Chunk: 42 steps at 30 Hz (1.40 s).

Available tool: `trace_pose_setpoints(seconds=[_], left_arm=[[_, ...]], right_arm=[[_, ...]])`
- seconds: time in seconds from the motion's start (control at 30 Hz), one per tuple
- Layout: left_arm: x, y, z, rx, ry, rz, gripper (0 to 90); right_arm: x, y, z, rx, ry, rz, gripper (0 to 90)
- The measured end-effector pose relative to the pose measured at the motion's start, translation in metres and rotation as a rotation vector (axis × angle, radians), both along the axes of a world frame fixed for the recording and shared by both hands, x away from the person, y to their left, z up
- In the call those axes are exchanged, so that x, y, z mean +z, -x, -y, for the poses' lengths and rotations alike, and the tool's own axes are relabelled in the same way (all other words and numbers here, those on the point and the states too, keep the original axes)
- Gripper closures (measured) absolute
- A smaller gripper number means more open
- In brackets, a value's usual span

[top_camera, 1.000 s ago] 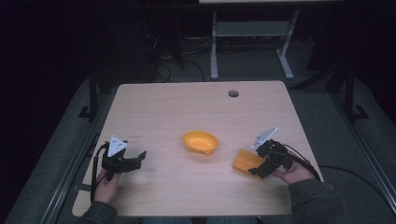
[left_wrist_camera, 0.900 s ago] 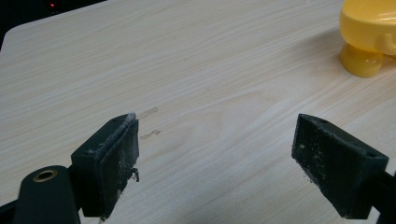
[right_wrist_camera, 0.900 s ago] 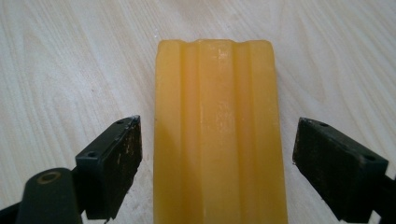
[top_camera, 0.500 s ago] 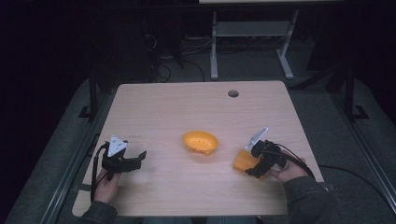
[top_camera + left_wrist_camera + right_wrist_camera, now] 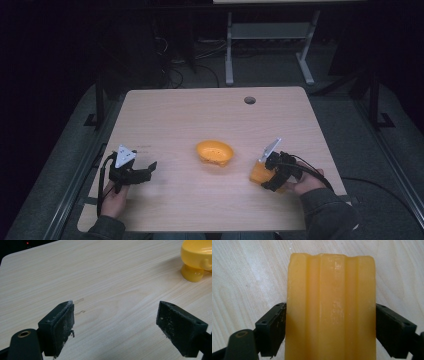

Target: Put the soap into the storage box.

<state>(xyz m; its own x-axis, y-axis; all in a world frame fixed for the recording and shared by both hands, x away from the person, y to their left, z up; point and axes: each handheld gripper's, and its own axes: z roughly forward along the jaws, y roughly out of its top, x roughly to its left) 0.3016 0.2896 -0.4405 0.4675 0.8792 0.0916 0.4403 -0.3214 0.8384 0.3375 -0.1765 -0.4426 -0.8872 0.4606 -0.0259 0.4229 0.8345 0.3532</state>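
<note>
An orange ribbed cup [image 5: 257,172] is at the table's front right, with my right gripper [image 5: 266,176] shut on it. Seen from the right gripper view, the cup [image 5: 332,290] stands between the two black jaws of my right gripper [image 5: 330,313], which press on its sides just above the wood. A yellow-orange bowl [image 5: 215,152] sits at the table's middle. My left gripper [image 5: 146,171] rests at the front left, open and holding nothing. In the left gripper view, the left gripper [image 5: 115,315] has its jaws wide apart over bare wood, and the bowl [image 5: 197,255] is at the upper right.
The wooden table [image 5: 200,115] has a round cable hole [image 5: 249,100] near its far edge. Behind it are a white frame's legs [image 5: 270,45] and cables on the dark floor. A cable [image 5: 325,172] trails from the right gripper over the hand.
My right gripper has shifted slightly left and turned with the orange cup in it. The left gripper and the bowl have not moved.
</note>
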Motion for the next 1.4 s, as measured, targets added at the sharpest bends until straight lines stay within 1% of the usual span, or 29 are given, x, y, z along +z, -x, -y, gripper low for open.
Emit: trace_pose_setpoints(seconds=[0.1,0.27,0.4,0.57,0.63,0.77,0.83,1.03,1.17,1.4], left_arm=[[0.000,0.000,0.000,0.000,0.000,0.000,14.1],[0.000,0.000,0.000,0.001,0.004,0.001,14.1],[0.000,0.000,0.000,0.002,0.008,0.001,14.1],[0.000,0.000,-0.001,0.004,0.008,0.002,14.1],[0.000,0.000,-0.001,0.005,0.009,0.003,14.1],[0.000,0.000,-0.001,0.005,0.009,0.004,14.1],[0.000,0.000,-0.001,0.006,0.008,0.004,14.1],[0.001,-0.001,-0.002,0.006,0.005,0.000,14.1],[0.000,-0.001,-0.001,0.006,0.007,0.000,14.1],[0.001,-0.001,-0.002,0.008,0.005,0.000,14.1]], right_arm=[[-0.001,0.000,-0.001,0.004,0.007,0.007,19.8],[0.000,0.000,-0.001,0.006,0.008,0.007,20.3],[0.000,0.000,-0.001,0.024,0.022,0.012,20.6],[0.001,0.001,0.000,0.031,0.018,-0.002,20.8],[0.003,0.001,0.000,0.041,0.014,0.003,20.9],[0.010,0.001,0.001,0.049,-0.012,0.013,20.9],[0.015,-0.001,0.000,0.053,-0.014,0.025,20.9],[0.028,-0.006,-0.005,0.064,-0.027,0.031,20.9],[0.034,-0.010,-0.010,0.080,-0.022,0.033,20.9],[0.049,-0.020,-0.020,0.107,-0.041,0.047,20.9]])
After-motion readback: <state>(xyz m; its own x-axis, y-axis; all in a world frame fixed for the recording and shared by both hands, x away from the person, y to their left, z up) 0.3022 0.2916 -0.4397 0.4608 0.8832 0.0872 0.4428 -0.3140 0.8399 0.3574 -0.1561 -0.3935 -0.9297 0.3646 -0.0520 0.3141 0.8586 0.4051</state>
